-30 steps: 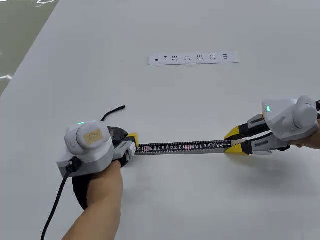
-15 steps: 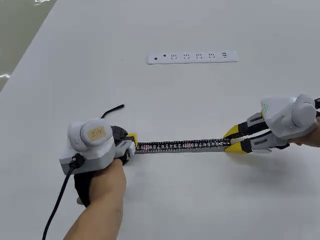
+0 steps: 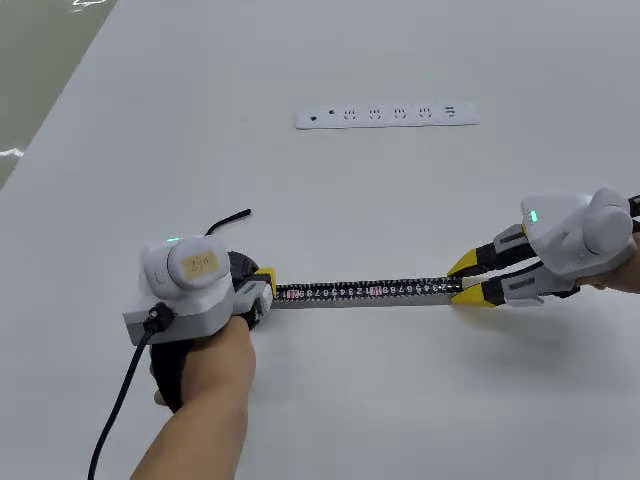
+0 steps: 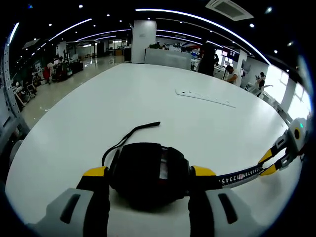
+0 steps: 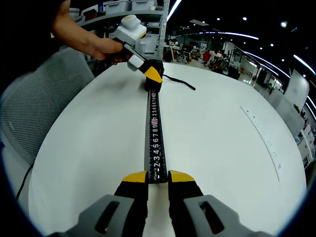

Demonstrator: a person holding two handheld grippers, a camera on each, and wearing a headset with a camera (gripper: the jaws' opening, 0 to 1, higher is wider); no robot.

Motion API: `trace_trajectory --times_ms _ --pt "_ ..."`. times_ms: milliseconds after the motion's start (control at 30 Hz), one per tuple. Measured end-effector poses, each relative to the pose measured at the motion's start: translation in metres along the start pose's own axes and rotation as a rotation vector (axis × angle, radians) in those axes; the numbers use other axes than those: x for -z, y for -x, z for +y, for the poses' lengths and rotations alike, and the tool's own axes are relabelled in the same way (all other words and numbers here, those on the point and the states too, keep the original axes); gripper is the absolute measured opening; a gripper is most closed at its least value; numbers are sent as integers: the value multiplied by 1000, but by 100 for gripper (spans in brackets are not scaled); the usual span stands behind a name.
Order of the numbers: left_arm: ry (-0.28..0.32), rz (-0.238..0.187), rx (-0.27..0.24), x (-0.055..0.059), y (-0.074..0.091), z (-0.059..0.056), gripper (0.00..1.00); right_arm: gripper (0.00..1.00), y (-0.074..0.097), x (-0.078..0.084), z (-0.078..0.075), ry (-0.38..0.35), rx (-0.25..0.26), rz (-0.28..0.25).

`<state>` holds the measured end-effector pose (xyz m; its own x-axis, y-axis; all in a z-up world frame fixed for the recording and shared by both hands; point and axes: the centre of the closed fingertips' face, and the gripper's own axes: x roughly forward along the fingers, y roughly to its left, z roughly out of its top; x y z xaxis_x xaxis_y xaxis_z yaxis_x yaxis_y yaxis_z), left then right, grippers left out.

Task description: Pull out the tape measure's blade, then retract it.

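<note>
Holding the case: left gripper [image 4: 148, 172] is clenched with its yellow-tipped jaws around the black rounded tape measure case [image 4: 148, 165], which rests on the white table [image 3: 400, 200].
Right gripper [image 5: 158, 176]: closed on the tip of the black numbered blade [image 5: 154, 128].
Blade: pulled out, it lies straight between both grippers.
Far side: white flat power strip [image 3: 386, 115], well apart.
</note>
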<state>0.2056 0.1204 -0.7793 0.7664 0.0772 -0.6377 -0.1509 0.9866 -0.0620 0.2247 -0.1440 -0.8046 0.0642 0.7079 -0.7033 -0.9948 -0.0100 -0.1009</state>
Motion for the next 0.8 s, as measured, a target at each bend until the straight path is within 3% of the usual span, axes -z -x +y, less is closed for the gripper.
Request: trace_trajectory --times_ms 800 --pt "1 0 -5 1 -2 3 61 15 -2 -7 1 20 -7 0"
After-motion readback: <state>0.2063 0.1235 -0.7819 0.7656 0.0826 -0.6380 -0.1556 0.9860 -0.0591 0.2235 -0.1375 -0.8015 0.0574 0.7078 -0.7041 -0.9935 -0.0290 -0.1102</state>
